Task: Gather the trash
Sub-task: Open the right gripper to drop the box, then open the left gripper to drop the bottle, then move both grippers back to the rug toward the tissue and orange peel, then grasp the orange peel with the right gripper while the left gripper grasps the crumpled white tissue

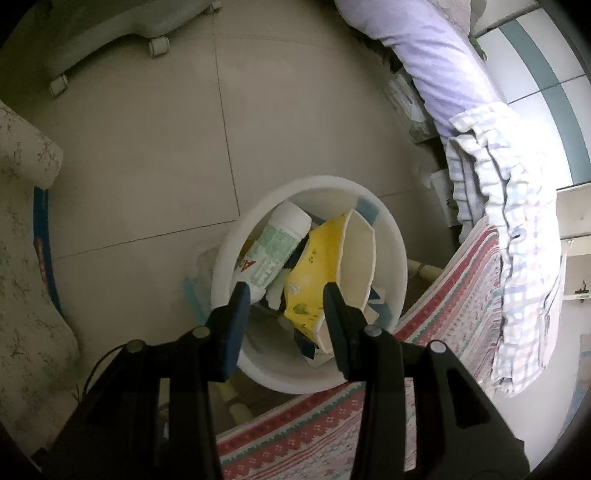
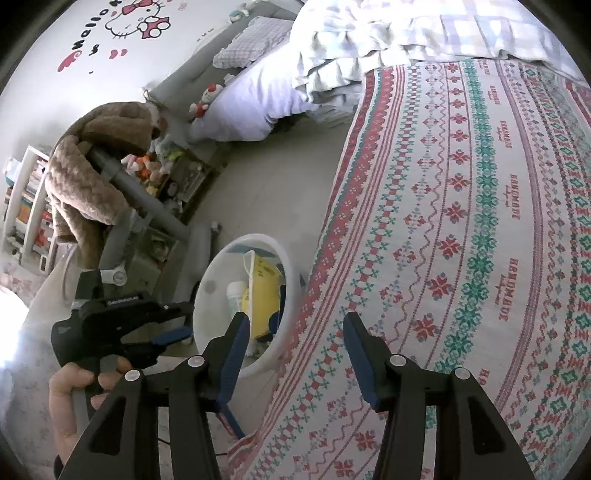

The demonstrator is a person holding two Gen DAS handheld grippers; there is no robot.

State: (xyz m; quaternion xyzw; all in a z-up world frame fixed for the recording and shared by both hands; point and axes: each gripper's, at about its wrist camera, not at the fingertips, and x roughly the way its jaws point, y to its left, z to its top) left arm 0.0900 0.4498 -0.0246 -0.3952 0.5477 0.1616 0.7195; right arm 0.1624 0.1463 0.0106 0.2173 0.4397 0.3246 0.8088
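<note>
Left wrist view: the left gripper (image 1: 286, 291) hangs wide open and empty right over the white trash bin (image 1: 395, 254), where a yellow paper bowl (image 1: 314, 273) and a white bottle (image 1: 279, 243) already sit.

Right wrist view: the right gripper (image 2: 295, 321) is also wide and empty, near the patterned bedspread's (image 2: 480, 221) edge. Best scan there for leftover trash.

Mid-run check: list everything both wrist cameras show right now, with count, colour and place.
Round plastic trash bin: one, white, on the floor beside the bed.
Crushed paper cup: one, yellow, inside the bin.
Cylindrical bottle with green label: one, white, inside the bin, left of the cup.
Patterned woven bedspread: one, red, green and white, on the bed.
Checked quilt: one, pale, bunched on the bed.
Plush coat: one, brown, draped over a grey frame.
Left gripper: black, open above the bin, empty.
Right gripper: black, open, empty.
</note>
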